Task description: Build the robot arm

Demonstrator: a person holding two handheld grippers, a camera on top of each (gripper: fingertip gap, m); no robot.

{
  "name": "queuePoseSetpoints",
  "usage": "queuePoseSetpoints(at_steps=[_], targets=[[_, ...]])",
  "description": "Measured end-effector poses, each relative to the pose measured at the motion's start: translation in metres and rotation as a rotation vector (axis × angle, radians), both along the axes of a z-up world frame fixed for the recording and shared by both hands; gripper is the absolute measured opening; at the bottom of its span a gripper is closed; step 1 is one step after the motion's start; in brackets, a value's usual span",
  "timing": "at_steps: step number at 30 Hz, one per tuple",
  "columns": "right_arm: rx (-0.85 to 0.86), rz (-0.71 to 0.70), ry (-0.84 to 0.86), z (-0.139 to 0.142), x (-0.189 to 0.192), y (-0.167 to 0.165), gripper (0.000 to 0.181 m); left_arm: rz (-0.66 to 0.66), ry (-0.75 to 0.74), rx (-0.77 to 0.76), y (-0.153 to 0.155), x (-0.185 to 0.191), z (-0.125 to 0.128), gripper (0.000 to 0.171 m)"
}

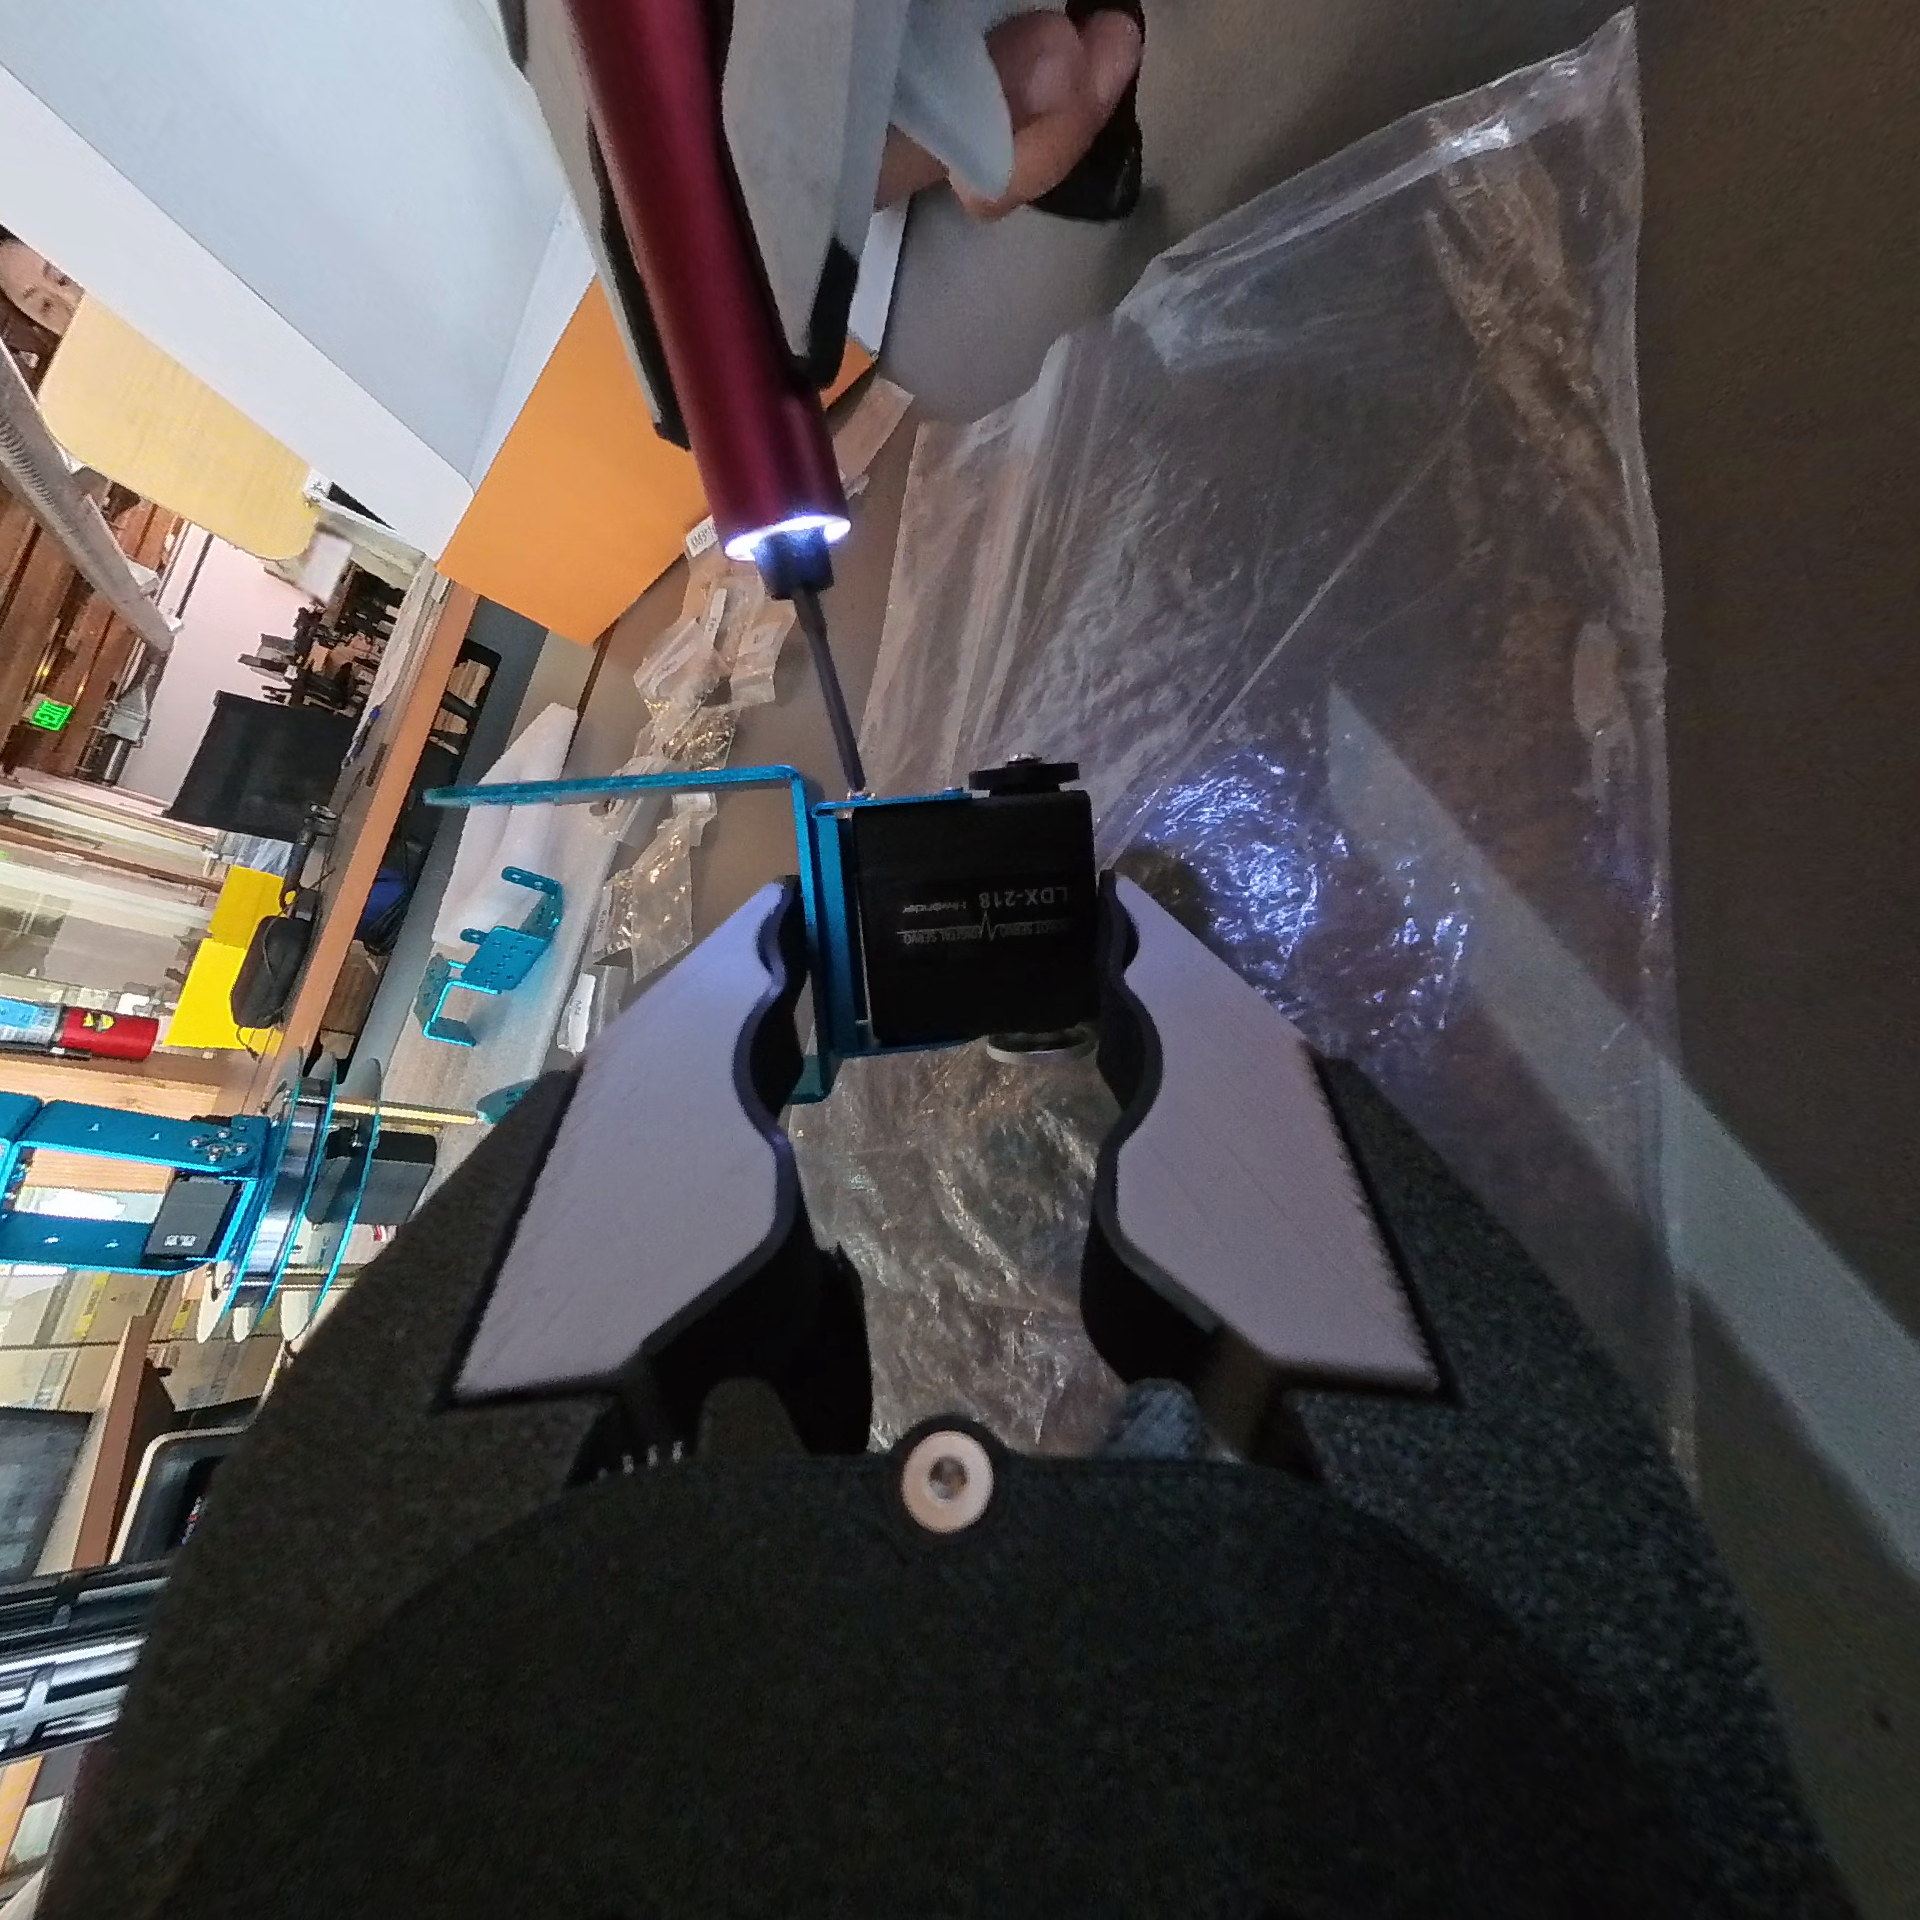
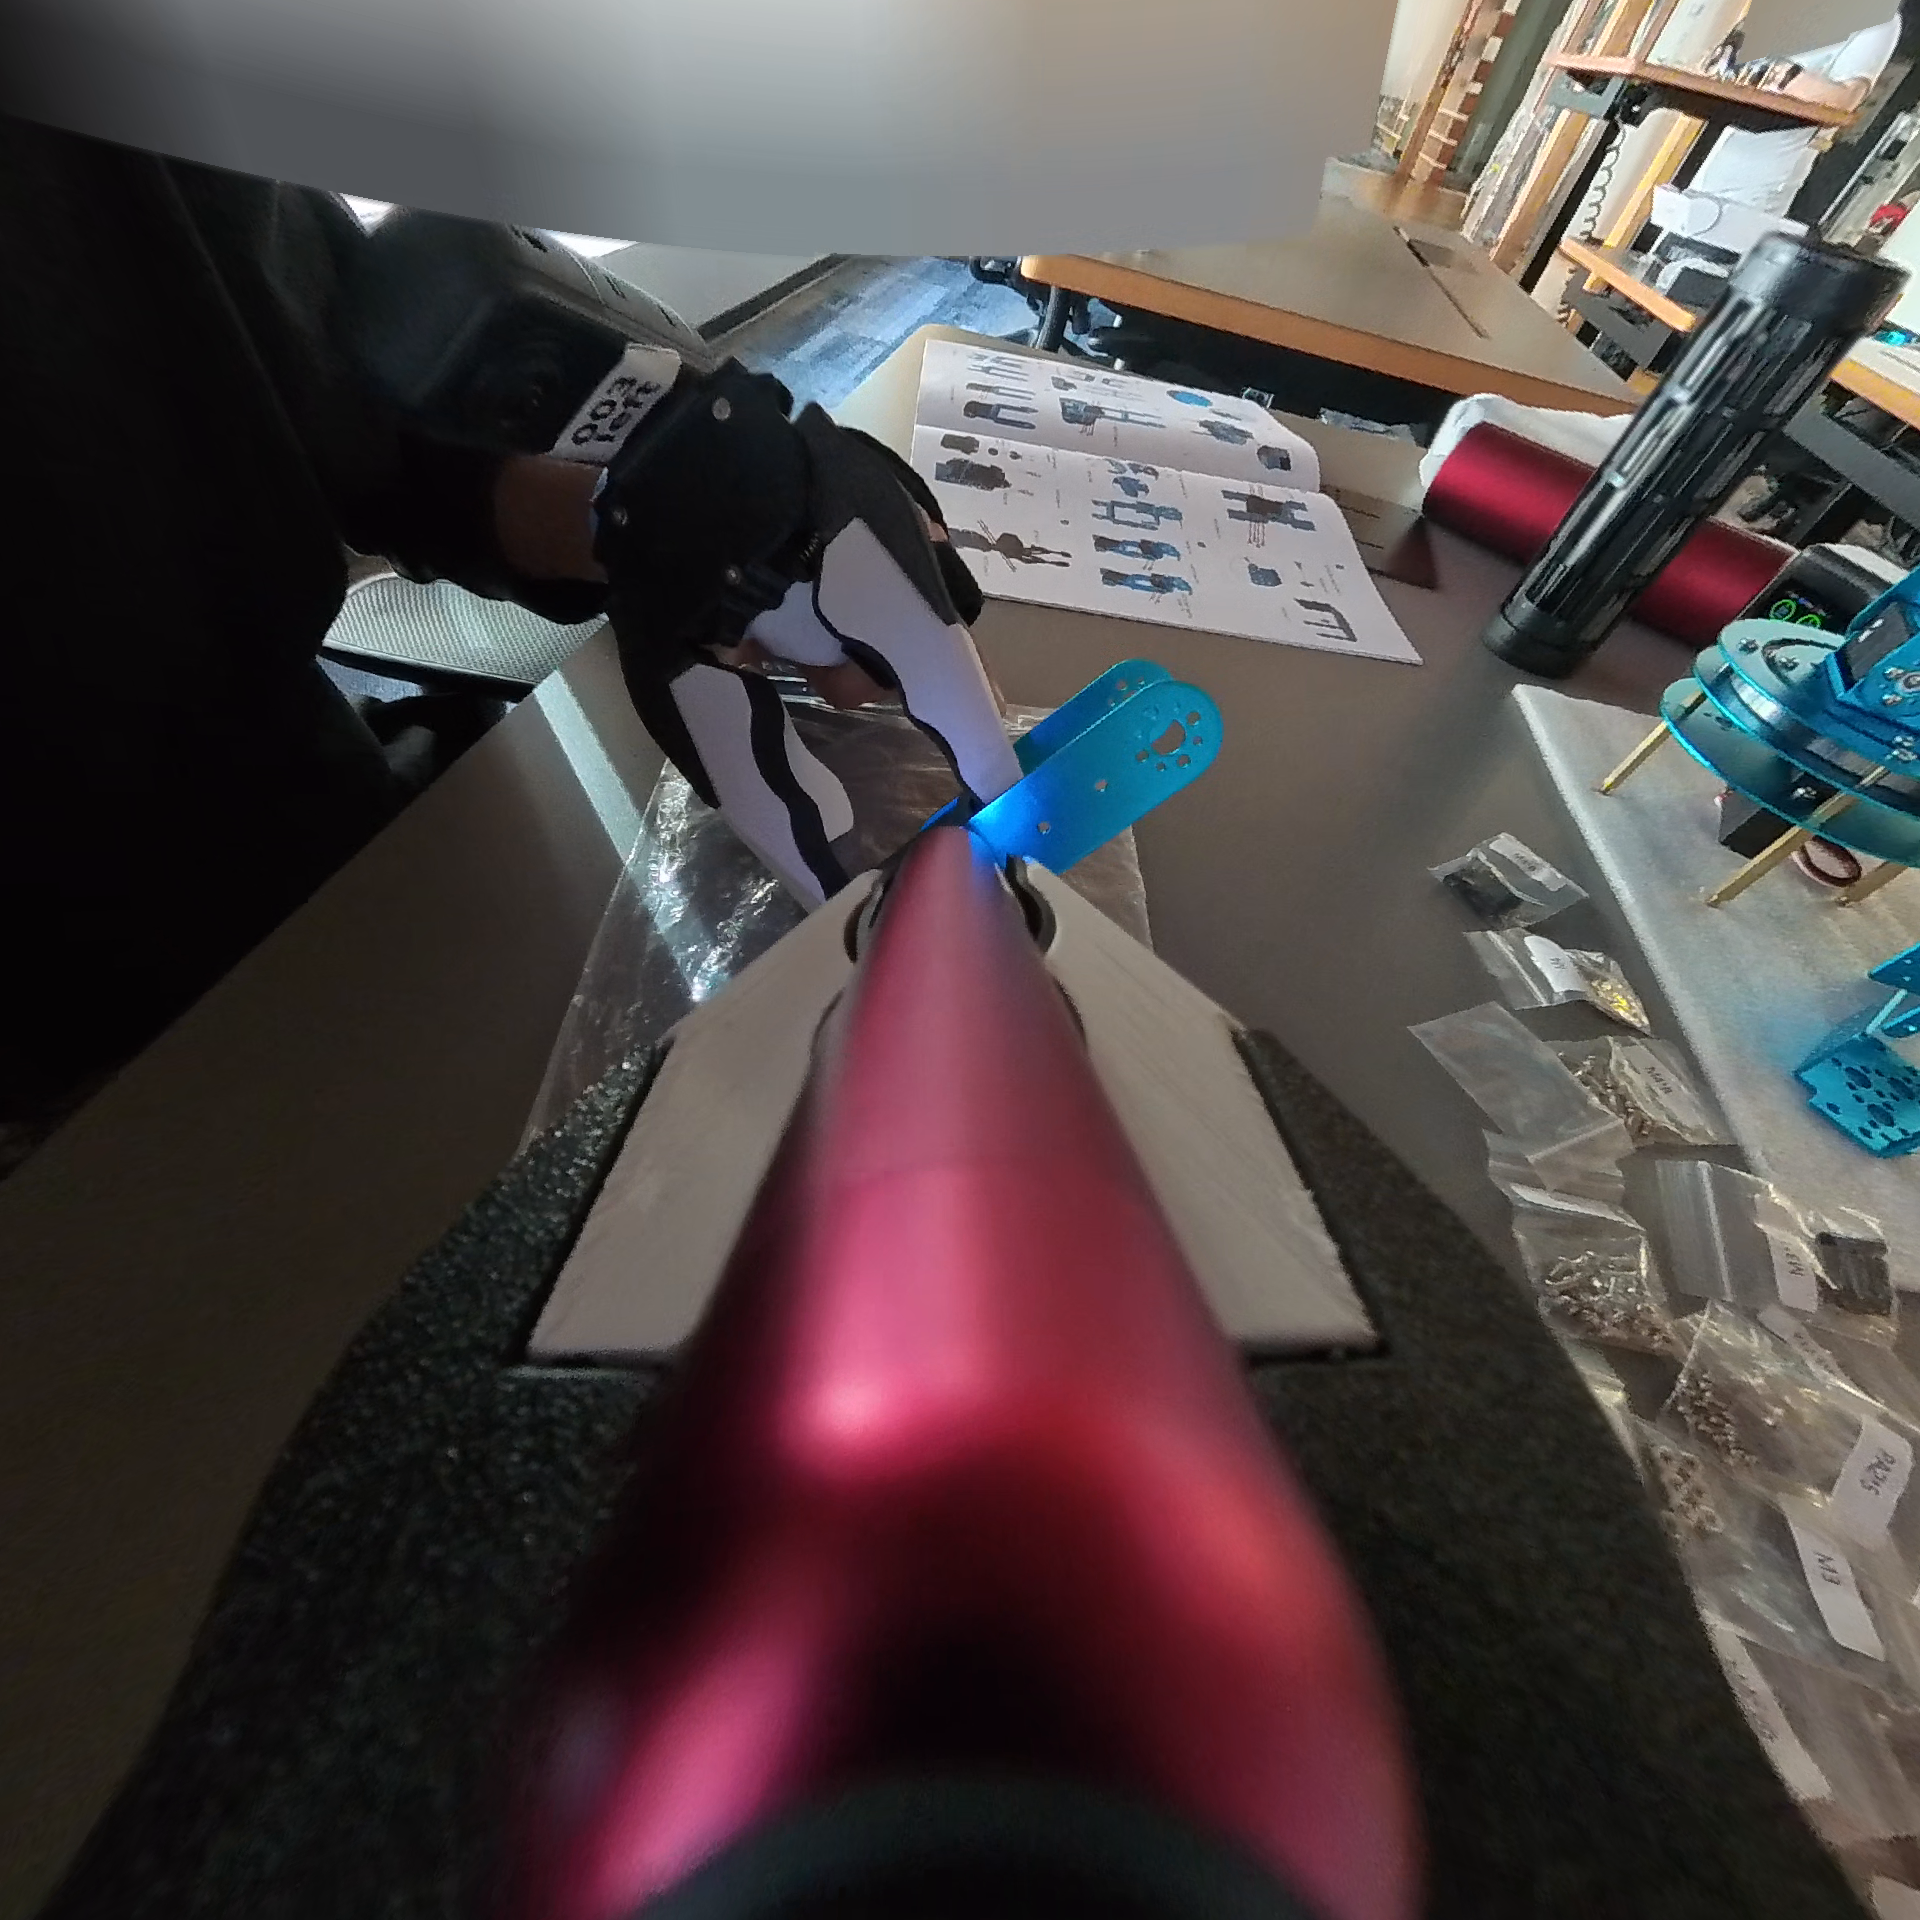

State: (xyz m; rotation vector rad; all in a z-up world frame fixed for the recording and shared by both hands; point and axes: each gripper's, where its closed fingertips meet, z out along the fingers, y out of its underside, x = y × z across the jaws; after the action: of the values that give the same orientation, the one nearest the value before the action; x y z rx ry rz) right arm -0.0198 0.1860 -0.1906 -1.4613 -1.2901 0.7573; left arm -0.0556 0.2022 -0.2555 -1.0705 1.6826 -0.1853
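The grey tabletop (image 2: 1299,862) carries all the things. On its right side stands a blue robot assembly (image 2: 1808,717) on brass legs, and behind it an open instruction booklet (image 2: 1132,520) lies flat. A clear plastic bag (image 1: 1351,644) is spread on the tabletop under the work, and many small bags of screws (image 2: 1621,1226) lie at the right.

The right tongs (image 2: 940,914) are closed around a red electric screwdriver (image 2: 935,1351), which runs forward between the two fingers. Its front light is on, and its dark bit (image 1: 831,686) comes down with the tip on a screw at the top edge of the blue bracket (image 1: 821,935).

The left tongs (image 1: 951,956) are partly closed and hold a black servo (image 1: 977,914) together with this blue bracket, one finger on each side, above the plastic bag.
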Motion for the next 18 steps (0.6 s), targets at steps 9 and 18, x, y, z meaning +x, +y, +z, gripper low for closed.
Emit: queuePoseSetpoints(at_steps=[9, 18], targets=[[0.069, -0.015, 0.024, 0.0042, -0.0005, 0.0001, 0.025, -0.009, 0.006, 0.020, -0.0022, 0.0018, -0.0002, 0.054], [0.050, -0.001, -0.007, 0.0021, -0.0026, -0.0027, 0.023, -0.002, 0.004, 0.007, -0.0015, 0.0006, -0.0002, 0.055]])
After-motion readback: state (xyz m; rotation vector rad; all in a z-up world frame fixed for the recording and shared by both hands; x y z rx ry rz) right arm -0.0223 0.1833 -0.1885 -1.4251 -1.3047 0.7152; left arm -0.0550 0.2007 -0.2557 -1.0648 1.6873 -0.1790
